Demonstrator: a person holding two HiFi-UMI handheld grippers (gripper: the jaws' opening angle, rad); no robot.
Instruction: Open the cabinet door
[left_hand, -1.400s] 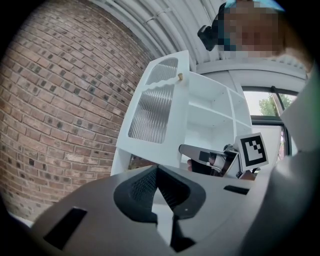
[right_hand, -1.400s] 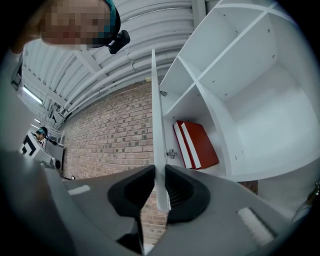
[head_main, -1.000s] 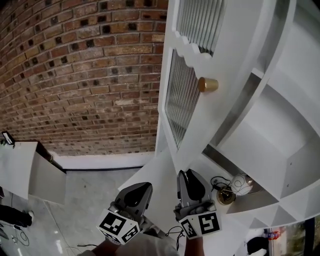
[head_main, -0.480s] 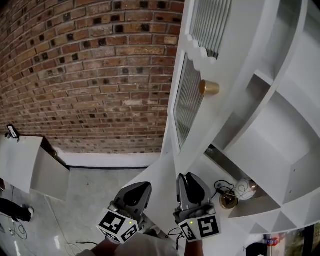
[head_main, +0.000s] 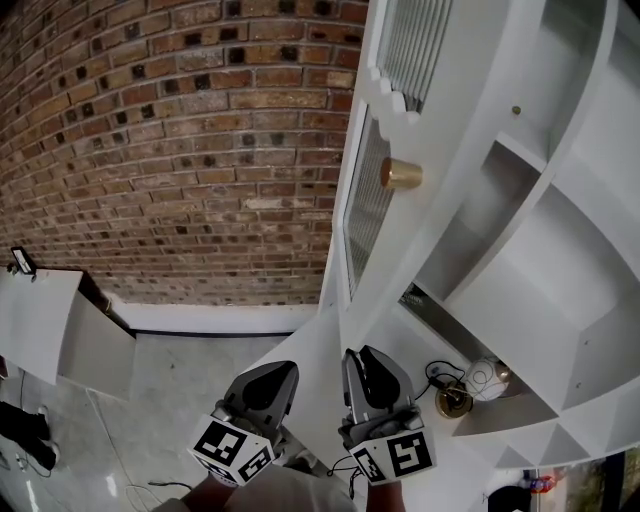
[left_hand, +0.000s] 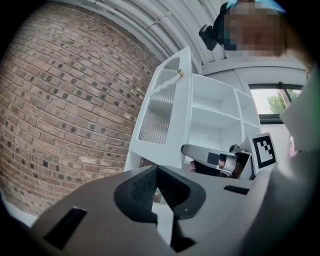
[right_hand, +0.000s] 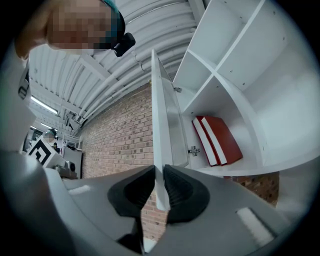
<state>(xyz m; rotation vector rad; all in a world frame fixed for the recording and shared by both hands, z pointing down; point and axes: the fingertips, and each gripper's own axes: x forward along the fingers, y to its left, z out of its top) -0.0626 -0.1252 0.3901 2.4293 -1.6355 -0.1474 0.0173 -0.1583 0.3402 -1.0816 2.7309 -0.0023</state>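
The scene is seen by the head view from above, steeply downward. The left hand-held gripper (head_main: 272, 375) and right hand-held gripper (head_main: 362, 362) are shown at its bottom edge, with the door (head_main: 440, 150) and cabinet (head_main: 560, 300) beyond them. The left gripper view is taken level along its jaws, a little back from the door's slatted face, with the brick wall (left_hand: 65, 100) at its left. The right gripper view is tilted slightly upward, very near the door's edge, and is directed into the shelves. Door, cabinet and wall are shared by all three views.
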